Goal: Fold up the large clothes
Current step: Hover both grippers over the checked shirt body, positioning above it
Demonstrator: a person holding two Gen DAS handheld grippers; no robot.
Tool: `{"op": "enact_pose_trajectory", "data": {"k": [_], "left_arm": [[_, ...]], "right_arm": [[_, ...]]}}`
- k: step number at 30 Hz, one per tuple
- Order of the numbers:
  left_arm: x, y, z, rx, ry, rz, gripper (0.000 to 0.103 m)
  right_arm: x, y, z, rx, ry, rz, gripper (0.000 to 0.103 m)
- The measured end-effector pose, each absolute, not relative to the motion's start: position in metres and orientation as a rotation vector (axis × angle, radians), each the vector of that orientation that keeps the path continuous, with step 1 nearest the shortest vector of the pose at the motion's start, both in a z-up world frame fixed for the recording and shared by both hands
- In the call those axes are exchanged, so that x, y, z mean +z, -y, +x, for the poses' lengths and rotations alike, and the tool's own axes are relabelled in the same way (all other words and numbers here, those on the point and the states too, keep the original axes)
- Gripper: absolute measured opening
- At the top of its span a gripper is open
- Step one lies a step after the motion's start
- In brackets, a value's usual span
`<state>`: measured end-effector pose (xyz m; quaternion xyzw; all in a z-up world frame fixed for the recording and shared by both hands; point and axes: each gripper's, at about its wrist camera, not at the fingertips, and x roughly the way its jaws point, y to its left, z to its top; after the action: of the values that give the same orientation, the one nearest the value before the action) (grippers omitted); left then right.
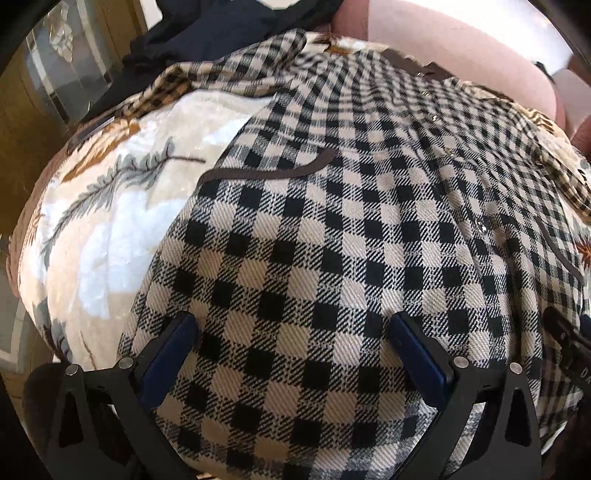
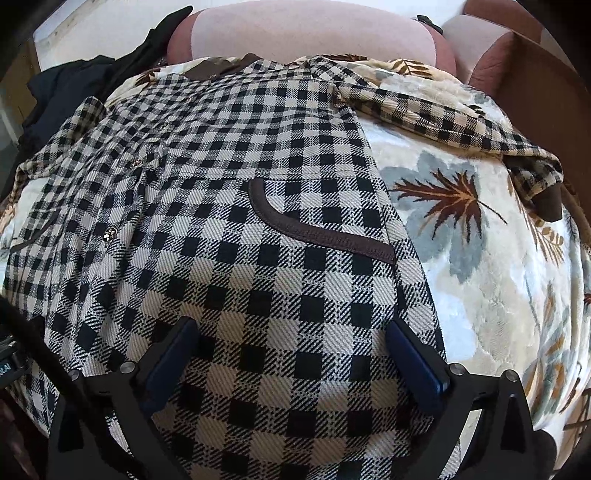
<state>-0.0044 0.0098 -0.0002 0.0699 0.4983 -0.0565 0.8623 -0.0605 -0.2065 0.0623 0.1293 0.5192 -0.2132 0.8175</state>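
Left hand-held gripper [image 1: 291, 347] sits low over the near hem area of the checked jacket [image 1: 332, 229], its blue-padded fingers [image 1: 170, 354] spread wide with nothing between them but flat cloth below; whether the tips touch the fabric I cannot tell. Right hand-held gripper [image 2: 291, 350] is in the same pose, fingers [image 2: 413, 358] wide apart and gripping nothing, hovering over the near part of the same checked jacket [image 2: 240, 206]. The jacket lies spread front-up on a leaf-patterned blanket [image 1: 110, 206], body running from near to far, a row of small metal snaps [image 1: 480, 223] down its front. A brown-trimmed pocket [image 1: 269, 171] curves just beyond the left gripper; a matching brown-trimmed pocket [image 2: 321, 229] shows just past the right gripper. In the right view one sleeve [image 2: 454, 122] stretches out to the right across the leaf-patterned blanket [image 2: 480, 258], ending in a brown cuff [image 2: 550, 203]. At the far end the brown collar [image 2: 214, 70] lies close to a pink cushion [image 2: 306, 33]. A heap of dark clothing [image 1: 221, 29] sits at the far left, beside the jacket's other sleeve [image 1: 207, 74].
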Motion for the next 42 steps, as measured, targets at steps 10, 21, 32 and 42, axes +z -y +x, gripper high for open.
{"op": "enact_pose_trajectory", "data": {"k": [10, 21, 32, 42], "left_arm": [[-0.003, -0.01, -0.014, -0.11, -0.945, 0.144, 0.103], [0.036, -0.021, -0.028, -0.168, -0.946, 0.148, 0.097], [0.055, -0.027, -0.032, -0.23, -0.957, 0.098, 0.096], [0.057, -0.048, -0.025, -0.223, -0.966, 0.049, 0.096]], "right_arm": [[0.059, 0.196, -0.067, -0.493, -0.999, 0.234, 0.103], [0.087, 0.206, -0.076, -0.449, -0.996, 0.301, 0.099], [0.129, 0.177, -0.08, -0.469, -0.892, 0.171, 0.099], [0.126, 0.159, -0.067, -0.419, -0.955, 0.144, 0.099]]}}
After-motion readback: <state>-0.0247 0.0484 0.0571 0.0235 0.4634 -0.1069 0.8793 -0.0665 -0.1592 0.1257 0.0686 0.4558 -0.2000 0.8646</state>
